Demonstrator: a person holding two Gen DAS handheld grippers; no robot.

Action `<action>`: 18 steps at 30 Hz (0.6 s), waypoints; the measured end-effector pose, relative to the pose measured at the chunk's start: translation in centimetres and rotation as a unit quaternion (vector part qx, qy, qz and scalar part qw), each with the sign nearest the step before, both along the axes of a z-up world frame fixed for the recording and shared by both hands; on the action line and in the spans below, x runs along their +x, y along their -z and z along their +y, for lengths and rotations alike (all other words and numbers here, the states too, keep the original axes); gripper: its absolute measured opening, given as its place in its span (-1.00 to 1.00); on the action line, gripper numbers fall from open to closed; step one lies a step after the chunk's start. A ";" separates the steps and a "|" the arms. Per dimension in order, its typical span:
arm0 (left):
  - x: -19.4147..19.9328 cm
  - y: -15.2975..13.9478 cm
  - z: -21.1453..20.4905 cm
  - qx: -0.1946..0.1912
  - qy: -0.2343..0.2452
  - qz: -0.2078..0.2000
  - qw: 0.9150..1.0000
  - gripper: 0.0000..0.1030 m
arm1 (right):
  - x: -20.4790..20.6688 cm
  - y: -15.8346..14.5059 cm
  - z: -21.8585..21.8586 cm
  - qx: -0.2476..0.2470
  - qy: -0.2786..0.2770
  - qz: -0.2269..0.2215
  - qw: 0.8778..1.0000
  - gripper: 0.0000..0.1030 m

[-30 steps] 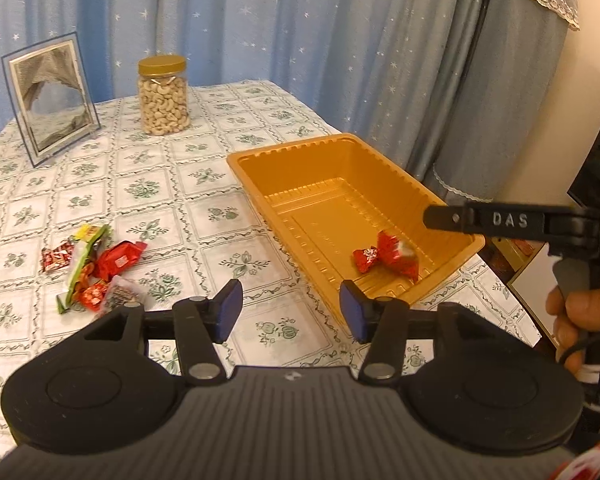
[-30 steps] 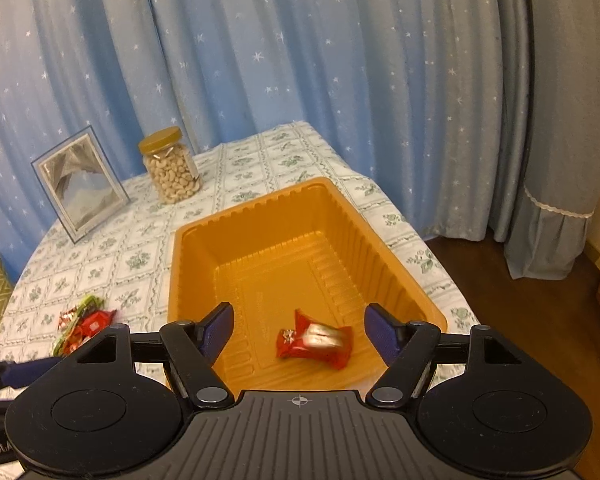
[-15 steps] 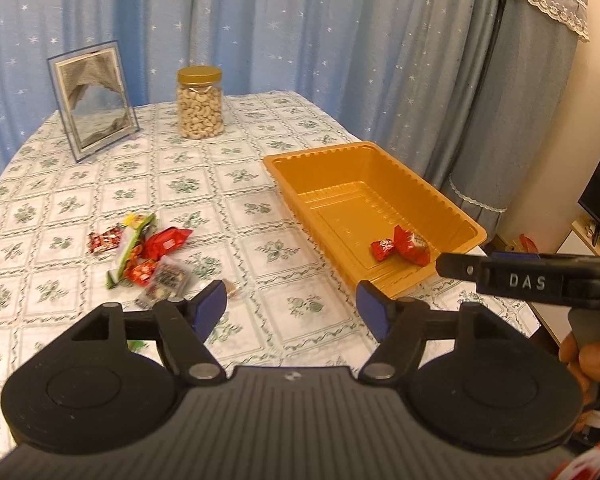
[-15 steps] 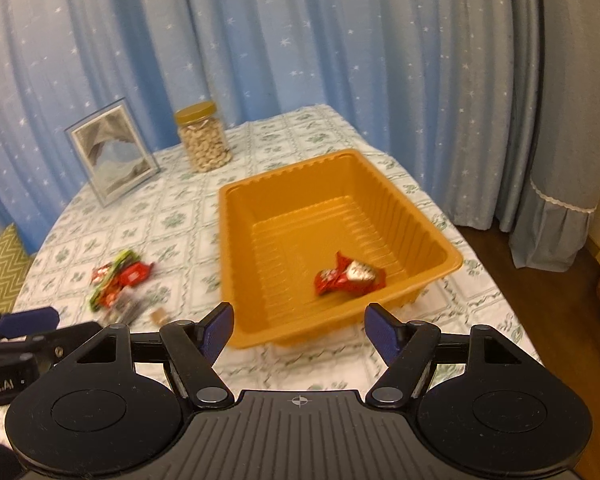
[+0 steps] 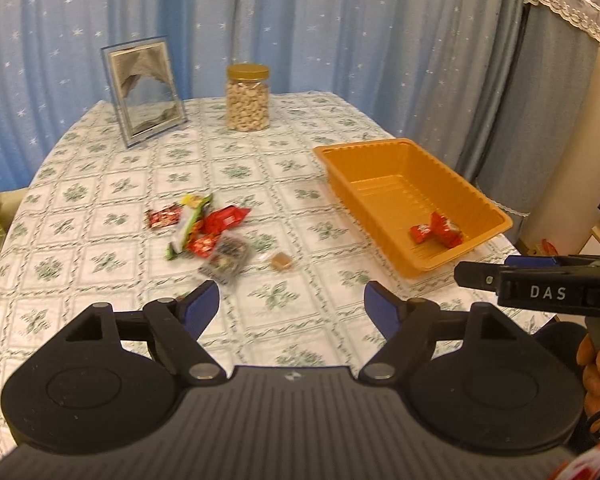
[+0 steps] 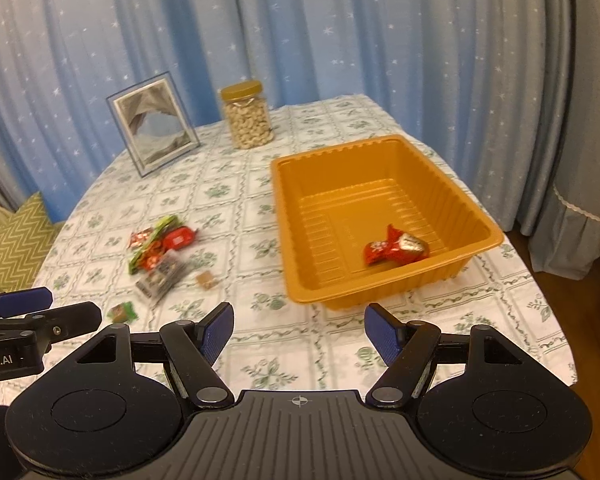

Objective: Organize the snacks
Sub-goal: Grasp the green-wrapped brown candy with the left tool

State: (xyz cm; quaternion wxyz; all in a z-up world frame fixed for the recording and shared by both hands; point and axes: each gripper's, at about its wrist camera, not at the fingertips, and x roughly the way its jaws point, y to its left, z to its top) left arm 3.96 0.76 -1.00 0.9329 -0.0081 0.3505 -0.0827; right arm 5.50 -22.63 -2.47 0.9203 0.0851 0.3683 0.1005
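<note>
left wrist view, left gripper: jaws wide apart and have just been opening more, nothing between them, hanging over the near edge of the tabletop
snack pile: loose wrappers in a heap near the middle, small brown candy just beside it
orange tray: by the right edge, one red wrapped candy in its near corner
back edge: nut jar and photo frame, both upright
right wrist view, right gripper: jaws wide too, holding nothing, over the near edge just in front of the tray
green candy: lying alone near the left gripper's tip, apart from the pile
</note>
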 end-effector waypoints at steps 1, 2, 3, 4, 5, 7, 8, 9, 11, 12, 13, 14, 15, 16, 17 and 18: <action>-0.1 0.1 0.5 0.000 -0.003 0.001 1.000 0.51 | 0.0 0.0 0.3 0.000 -0.003 0.000 1.000 0.40; -0.3 0.1 1.0 0.002 -0.007 0.000 1.000 0.51 | 0.0 0.0 0.6 0.001 -0.006 0.001 1.000 0.40; -0.5 0.1 1.4 0.003 -0.010 0.000 1.000 0.52 | -0.1 0.1 0.8 0.001 -0.010 0.000 1.000 0.40; -0.6 0.1 1.9 0.005 -0.013 0.001 1.000 0.52 | -0.1 0.1 1.1 0.001 -0.013 0.000 1.000 0.40; -0.7 0.2 2.3 0.006 -0.017 0.001 1.000 0.53 | -0.1 0.1 1.4 0.000 -0.017 -0.001 1.000 0.40; -0.8 0.4 3.3 0.007 -0.024 0.005 1.000 0.53 | 0.0 0.3 1.8 0.001 -0.022 0.000 1.000 0.40; -0.8 0.5 3.8 0.009 -0.027 0.008 1.000 0.53 | 0.0 0.3 2.1 0.002 -0.025 0.000 1.000 0.40; -0.8 0.7 4.2 0.011 -0.030 0.009 0.999 0.53 | 0.0 0.4 2.3 0.002 -0.028 0.000 1.000 0.40; -0.7 0.9 5.0 0.019 -0.032 0.009 0.999 0.53 | 0.1 0.6 2.8 0.002 -0.034 0.001 0.999 0.40; -0.6 1.1 5.3 0.025 -0.031 0.010 0.999 0.53 | 0.2 0.7 3.1 0.002 -0.037 0.002 0.999 0.40; -0.5 1.3 5.6 0.032 -0.029 0.011 0.999 0.53 | 0.3 0.8 3.3 0.003 -0.040 0.003 0.999 0.40; -0.4 1.5 5.9 0.039 -0.026 0.012 0.999 0.53 | 0.4 1.0 3.5 0.002 -0.042 0.005 0.999 0.40; -0.2 1.6 6.1 0.045 -0.022 0.014 0.999 0.53 | 0.5 1.1 3.7 0.001 -0.044 0.005 0.999 0.40; 0.0 1.8 6.4 0.050 -0.018 0.017 0.998 0.53 | 0.6 1.2 3.9 0.000 -0.045 0.006 0.999 0.40; 0.2 2.0 6.6 0.055 -0.013 0.020 0.998 0.52 | 0.7 1.3 4.1 0.001 -0.048 0.007 0.999 0.40; 0.5 2.2 6.8 0.060 -0.008 0.022 0.998 0.52 | 0.9 1.4 4.3 0.001 -0.052 0.007 0.999 0.40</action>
